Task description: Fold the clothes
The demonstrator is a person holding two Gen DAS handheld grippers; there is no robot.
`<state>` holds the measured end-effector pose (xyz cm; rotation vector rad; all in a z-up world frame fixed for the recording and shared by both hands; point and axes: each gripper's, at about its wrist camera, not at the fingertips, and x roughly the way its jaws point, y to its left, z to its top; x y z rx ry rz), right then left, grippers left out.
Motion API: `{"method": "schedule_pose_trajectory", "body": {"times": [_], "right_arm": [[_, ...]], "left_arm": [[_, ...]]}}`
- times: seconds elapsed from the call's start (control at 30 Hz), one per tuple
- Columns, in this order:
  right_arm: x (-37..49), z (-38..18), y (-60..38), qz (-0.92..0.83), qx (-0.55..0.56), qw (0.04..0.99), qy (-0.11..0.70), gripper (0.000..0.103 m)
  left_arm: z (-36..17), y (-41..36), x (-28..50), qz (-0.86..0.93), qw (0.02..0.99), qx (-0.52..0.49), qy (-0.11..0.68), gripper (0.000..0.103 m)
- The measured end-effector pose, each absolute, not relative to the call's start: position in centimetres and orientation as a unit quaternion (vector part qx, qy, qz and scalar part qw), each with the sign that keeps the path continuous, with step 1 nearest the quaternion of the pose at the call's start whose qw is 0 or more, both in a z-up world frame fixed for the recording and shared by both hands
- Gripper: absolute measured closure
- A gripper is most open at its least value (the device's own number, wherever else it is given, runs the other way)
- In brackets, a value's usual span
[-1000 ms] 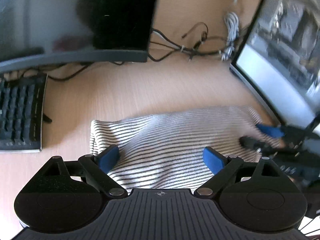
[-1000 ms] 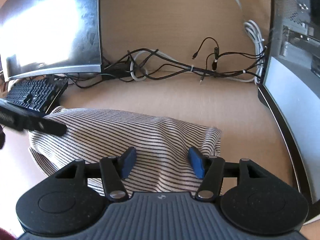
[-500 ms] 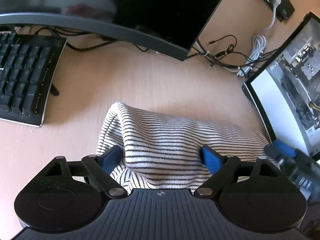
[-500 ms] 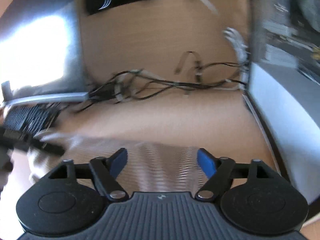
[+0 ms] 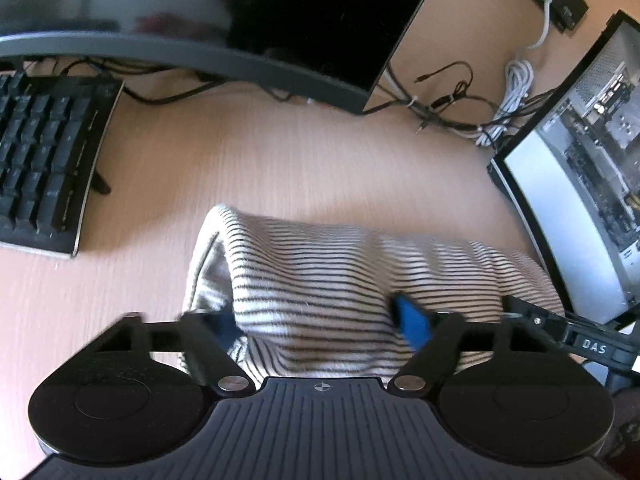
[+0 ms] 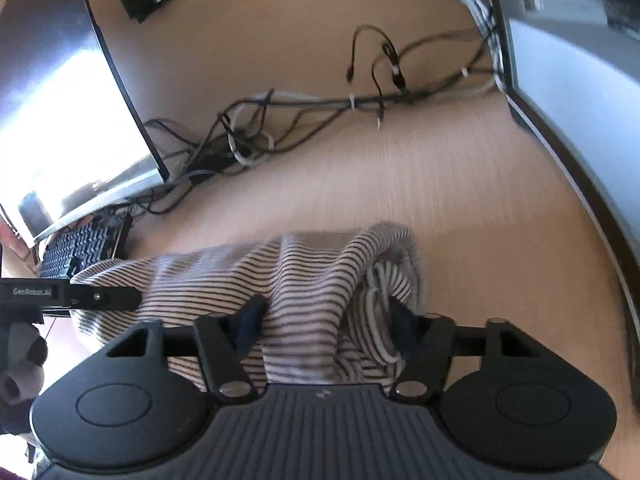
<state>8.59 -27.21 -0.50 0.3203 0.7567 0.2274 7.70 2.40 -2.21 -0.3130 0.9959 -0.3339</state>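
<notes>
A white garment with thin black stripes (image 5: 340, 272) lies bunched on the wooden desk (image 5: 300, 168). My left gripper (image 5: 320, 328) has closed in on its left end, with a thick fold of the fabric bulging between the blue pads. My right gripper (image 6: 326, 324) grips the right end of the same garment (image 6: 280, 276), with cloth bunched between its jaws and a fold curling over to the right. Each gripper shows at the edge of the other's view.
A black keyboard (image 5: 44, 160) lies at the left. A dark monitor (image 5: 240, 20) stands behind, and a computer case (image 5: 588, 168) at the right. Tangled cables (image 6: 300, 120) run along the back of the desk.
Both grippers have narrowed from wide open onto the garment. The cloth has gone from lying flatter to gathered up into folds between the pads.
</notes>
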Motion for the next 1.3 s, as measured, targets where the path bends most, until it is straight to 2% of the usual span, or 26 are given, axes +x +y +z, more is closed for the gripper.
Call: {"method": "schedule_pose_trajectory", "body": {"times": [0.1,0.27,0.47,0.73,0.83,0.97,1.17,1.3], "right_arm": [[9.2,0.5,-27.3,0.117,0.144,0.918,0.352,0.051],[9.2,0.2,-27.4,0.117,0.113,0.919,0.359,0.051],[8.3,-0.8,-27.1,0.115,0.112,0.915,0.371,0.036],[6.2,-1.3,-26.6,0.100,0.099,0.923,0.359,0.035],[6.1,-1.8,-26.0,0.084,0.093,0.934,0.336,0.030],[7.2,-2.2,-25.5,0.074,0.080,0.943,0.315,0.027],[9.8,-1.8,-25.3,0.064,0.042,0.950,0.301,0.028],[9.5,-2.0,-25.4,0.052,0.049,0.950,0.304,0.028]], "left_arm": [[-2.1,2.5,7.0,-0.160,0.851,-0.151,0.478,0.048],[-1.8,2.5,5.9,-0.163,0.845,-0.154,0.485,0.050],[-2.0,2.9,4.9,-0.166,0.839,-0.171,0.489,0.036],[-3.1,1.2,6.9,-0.183,0.852,-0.136,0.472,0.023],[-3.6,0.7,8.0,-0.188,0.855,-0.126,0.467,0.021],[-4.4,0.8,10.2,-0.185,0.851,-0.144,0.470,0.022],[-3.8,-0.5,13.3,-0.159,0.866,-0.104,0.464,0.036],[-3.4,-1.1,14.0,-0.140,0.877,-0.079,0.453,0.033]]}}
